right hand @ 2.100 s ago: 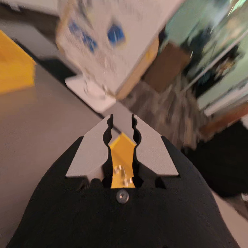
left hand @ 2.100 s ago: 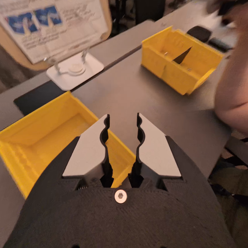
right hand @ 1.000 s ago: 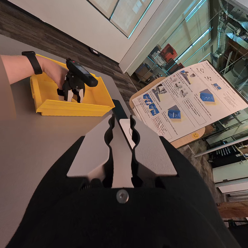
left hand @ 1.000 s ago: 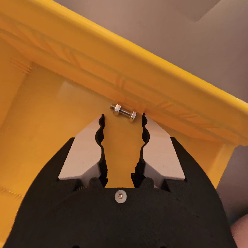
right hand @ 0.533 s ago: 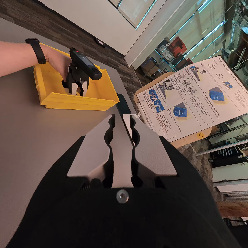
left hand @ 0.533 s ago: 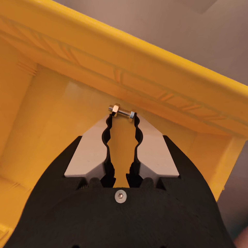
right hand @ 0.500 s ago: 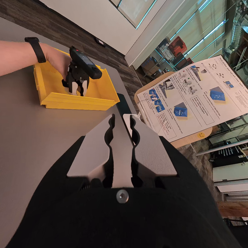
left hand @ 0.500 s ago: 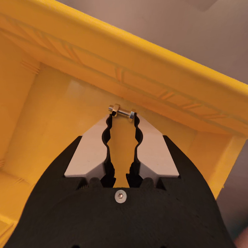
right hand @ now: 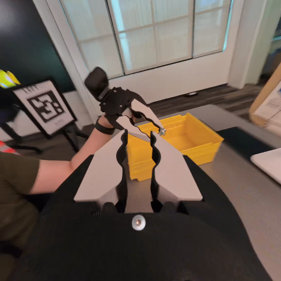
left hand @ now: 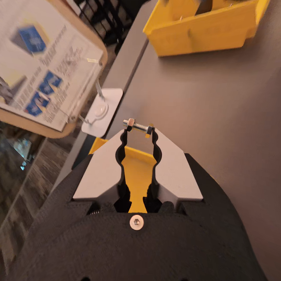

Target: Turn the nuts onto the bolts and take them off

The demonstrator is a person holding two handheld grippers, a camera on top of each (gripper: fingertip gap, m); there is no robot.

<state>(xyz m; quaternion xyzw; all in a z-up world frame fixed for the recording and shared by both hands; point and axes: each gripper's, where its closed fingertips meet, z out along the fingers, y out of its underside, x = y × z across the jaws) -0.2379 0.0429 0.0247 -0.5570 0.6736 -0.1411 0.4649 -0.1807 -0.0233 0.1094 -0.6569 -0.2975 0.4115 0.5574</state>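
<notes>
While the left wrist view blurs at its edges, the left gripper (left hand: 139, 130) shows sharp, its fingers (left hand: 104, 164) pinching the bolt (left hand: 139, 127) by its two ends at the very tips. That bolt lies crosswise between them, a nut (left hand: 130, 123) threaded on near the left tip and the hex head against the right one. It hangs in the air above the grey surface (left hand: 212, 106). Below the bolt, between the fingers, a yellow bin (left hand: 136, 167) shows its rim and floor. Beyond the bolt, at the far right, sits a second yellow bin (left hand: 190, 38). Left of the bolt, a white stand base (left hand: 104, 112) holds up a board with an instruction sheet (left hand: 38, 68), smeared by motion.

Over to the right wrist view: the right gripper (right hand: 138, 133) hovers with its fingers (right hand: 170, 170) parted and nothing between them. Just past their tips, the left gripper (right hand: 155, 130) angles downward, the bolt (right hand: 162, 131) clamped at its tips, above the open yellow bin (right hand: 197, 146) on the surface (right hand: 228, 197). A hand (right hand: 104, 120) with a black wristband (right hand: 104, 129) holds that gripper from behind. Left of the bin, a black-and-white marker board (right hand: 45, 106) stands on the floor; behind it all, a white-framed window (right hand: 152, 33).
</notes>
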